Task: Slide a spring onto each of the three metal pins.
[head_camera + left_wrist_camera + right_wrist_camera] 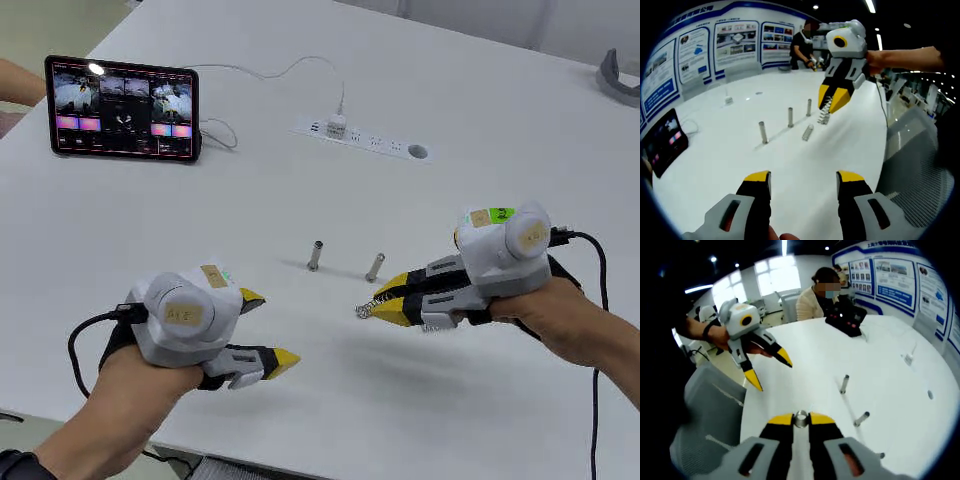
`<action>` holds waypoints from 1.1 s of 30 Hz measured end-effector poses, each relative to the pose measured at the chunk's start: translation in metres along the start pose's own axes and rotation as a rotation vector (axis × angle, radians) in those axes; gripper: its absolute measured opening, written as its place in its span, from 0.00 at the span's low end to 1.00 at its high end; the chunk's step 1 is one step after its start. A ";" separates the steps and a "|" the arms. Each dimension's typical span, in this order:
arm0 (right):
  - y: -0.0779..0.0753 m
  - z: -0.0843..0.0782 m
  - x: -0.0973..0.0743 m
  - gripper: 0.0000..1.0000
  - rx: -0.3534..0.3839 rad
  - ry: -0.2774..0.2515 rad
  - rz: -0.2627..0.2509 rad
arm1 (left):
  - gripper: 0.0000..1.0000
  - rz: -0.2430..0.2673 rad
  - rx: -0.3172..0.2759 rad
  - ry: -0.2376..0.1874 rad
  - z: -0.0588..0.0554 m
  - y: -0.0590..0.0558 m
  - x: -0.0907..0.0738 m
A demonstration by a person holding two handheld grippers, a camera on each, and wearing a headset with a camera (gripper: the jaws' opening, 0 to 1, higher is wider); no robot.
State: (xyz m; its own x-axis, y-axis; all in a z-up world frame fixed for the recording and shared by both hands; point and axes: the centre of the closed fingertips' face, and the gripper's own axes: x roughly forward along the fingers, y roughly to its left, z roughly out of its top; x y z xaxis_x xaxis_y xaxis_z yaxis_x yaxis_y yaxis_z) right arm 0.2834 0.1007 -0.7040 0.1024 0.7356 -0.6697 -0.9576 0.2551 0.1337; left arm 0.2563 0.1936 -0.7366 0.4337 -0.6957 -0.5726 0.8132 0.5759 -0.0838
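Note:
Two upright metal pins (316, 255) (375, 267) stand mid-table in the head view. The left gripper view has three pins in a row (762, 132) (790, 117) (809, 107) with a loose spring (807, 132) lying beside them. My right gripper (385, 301) hovers just right of the pins, shut on a spring (366, 310) that sticks out of its tips; it appears end-on (800, 418) in the right gripper view. My left gripper (270, 328) is open and holds nothing, low at the front left, pointing toward the pins.
A lit tablet (122, 107) stands at the far left, with a white power strip (355, 137) and cable behind the pins. A grey object (618, 80) lies at the far right corner. The table's front edge runs just under my hands. A seated person (822, 295) is at the table.

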 end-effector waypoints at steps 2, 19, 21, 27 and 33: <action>-0.004 0.005 0.003 0.12 -0.014 0.000 -0.003 | 0.56 0.015 -0.007 0.003 -0.003 0.004 -0.003; -0.044 0.020 0.020 0.12 -0.099 0.069 -0.026 | 0.66 0.078 -0.078 -0.016 -0.007 0.021 -0.015; -0.049 0.021 0.022 0.12 -0.110 0.082 -0.032 | 0.66 0.082 -0.081 -0.015 -0.007 0.023 -0.016; -0.060 0.028 0.026 0.12 -0.131 0.092 -0.036 | 0.68 0.089 -0.090 -0.014 -0.009 0.025 -0.021; -0.073 0.034 0.030 0.12 -0.148 0.105 -0.044 | 0.70 0.105 -0.109 -0.009 -0.015 0.033 -0.028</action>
State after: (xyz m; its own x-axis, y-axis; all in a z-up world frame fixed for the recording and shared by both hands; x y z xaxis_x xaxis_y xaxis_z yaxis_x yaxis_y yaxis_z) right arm 0.3652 0.1260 -0.7088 0.1239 0.6542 -0.7461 -0.9828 0.1849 -0.0012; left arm 0.2656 0.2385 -0.7353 0.5182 -0.6329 -0.5752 0.7165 0.6885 -0.1121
